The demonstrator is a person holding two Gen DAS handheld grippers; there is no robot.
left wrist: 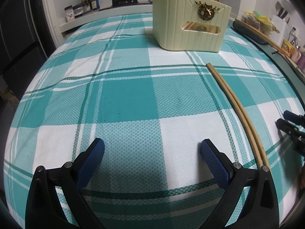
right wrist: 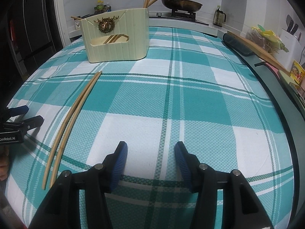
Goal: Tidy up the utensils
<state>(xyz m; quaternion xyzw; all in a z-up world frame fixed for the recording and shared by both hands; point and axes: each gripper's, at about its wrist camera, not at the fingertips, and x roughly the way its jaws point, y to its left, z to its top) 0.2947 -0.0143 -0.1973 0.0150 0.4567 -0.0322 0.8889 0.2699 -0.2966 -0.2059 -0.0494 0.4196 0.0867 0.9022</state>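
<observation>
Two chopsticks (right wrist: 70, 118) lie side by side on the checked desk (right wrist: 190, 99), pointing toward the cream holder (right wrist: 116, 38) at the far side, where others already stand. We judge they go there next. Our left tongs (left wrist: 152, 148) gape wide, our right tongs (right wrist: 151, 152) half apart; both hold nothing.

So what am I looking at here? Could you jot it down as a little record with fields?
surface: checked teal and white tablecloth
loose utensils: pair of chopsticks lying side by side on the cloth
container: cream holder standing upright, more chopsticks inside
left gripper: open, empty
right gripper: open, empty
background: pan on a stove
</observation>
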